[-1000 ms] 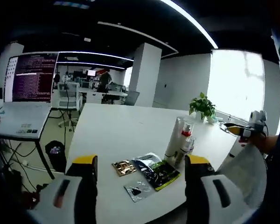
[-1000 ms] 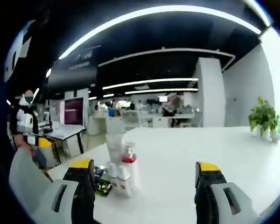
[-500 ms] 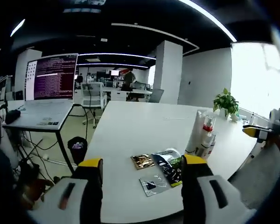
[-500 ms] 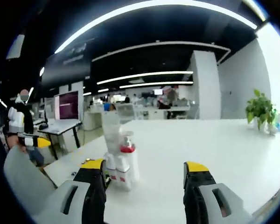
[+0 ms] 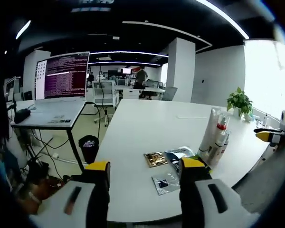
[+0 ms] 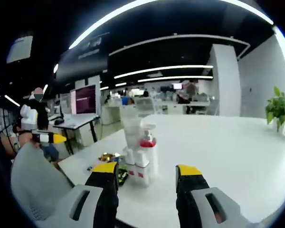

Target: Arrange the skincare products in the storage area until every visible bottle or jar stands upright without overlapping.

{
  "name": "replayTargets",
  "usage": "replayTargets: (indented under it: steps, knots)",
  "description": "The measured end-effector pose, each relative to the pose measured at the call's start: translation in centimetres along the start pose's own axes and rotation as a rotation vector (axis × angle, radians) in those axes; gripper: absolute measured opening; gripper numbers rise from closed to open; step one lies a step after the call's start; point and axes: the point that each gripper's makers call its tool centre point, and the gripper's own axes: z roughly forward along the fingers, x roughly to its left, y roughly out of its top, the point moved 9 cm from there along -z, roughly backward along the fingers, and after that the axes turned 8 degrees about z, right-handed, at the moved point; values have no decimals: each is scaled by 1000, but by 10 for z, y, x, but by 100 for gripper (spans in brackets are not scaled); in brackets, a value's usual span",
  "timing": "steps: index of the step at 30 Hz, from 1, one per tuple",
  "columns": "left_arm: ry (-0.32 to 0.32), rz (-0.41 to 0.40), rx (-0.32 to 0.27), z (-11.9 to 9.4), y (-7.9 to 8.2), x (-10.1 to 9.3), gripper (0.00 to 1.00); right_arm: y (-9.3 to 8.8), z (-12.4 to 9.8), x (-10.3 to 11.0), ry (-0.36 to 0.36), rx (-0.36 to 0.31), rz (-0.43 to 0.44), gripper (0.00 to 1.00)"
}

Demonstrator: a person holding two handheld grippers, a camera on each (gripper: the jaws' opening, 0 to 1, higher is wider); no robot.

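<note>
While both my tongs hang above the near edge of the white table (image 5: pixel 147 128), neither has hold of anything. Left tongs (image 5: pixel 145 167): jaws parted wide, nothing between the yellow tips. Right tongs (image 6: pixel 146 170): jaws also apart, a bit narrower, nothing gripped.

From the left gripper view, the bottles (image 5: pixel 214 142) stand upright in a tight cluster ahead and to the right of my left tongs, just past the right jaw tip. A tall white tube and a pump bottle with a red collar are touching or nearly so; can't tell which. Flat sachets (image 5: pixel 167 166) lie on the table between the jaw tips and just ahead of them: a gold one, a dark one, a clear one, partly overlapping.

From the right gripper view, the same cluster (image 6: pixel 140 152) stands just ahead of the right tongs, between the jaw lines, nearer the left jaw. The sachets (image 6: pixel 109 159) lie left of the bottles, just beyond the left jaw tip. My left tongs (image 6: pixel 50 137) come in at far left, well apart from the cluster.

A potted plant (image 5: pixel 240 102) sits far off to the right on the table.
</note>
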Motion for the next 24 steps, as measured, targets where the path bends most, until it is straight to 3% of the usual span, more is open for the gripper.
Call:
replayTargets:
  steps: [3,5,8,9,11,14,18,24]
  knots:
    - [-20,-5,-6,2,2,-1,52,2,-2,0,-1,-42,-11,39]
    - [-41,-4,3,4,2,-2,51,5,-5,-3,-26,-106,45,39]
    - [-84,29,63,6,-2,-7,50,5,-7,-7,-63,-121,57,35]
    - [-98,40,82,6,-3,-9,49,5,-7,-6,-61,-117,51,32]
    - [-89,47,67,5,-2,-10,48,4,-7,-6,-56,-107,40,31]
    - [-53,-10,33,3,-1,-4,49,3,-6,-3,-32,-94,31,31]
    - [-44,-5,27,3,-1,-3,49,2,-5,-1,-11,-78,39,34]
    - [-49,-16,22,5,-2,-1,47,0,-4,-1,-11,-59,46,29]
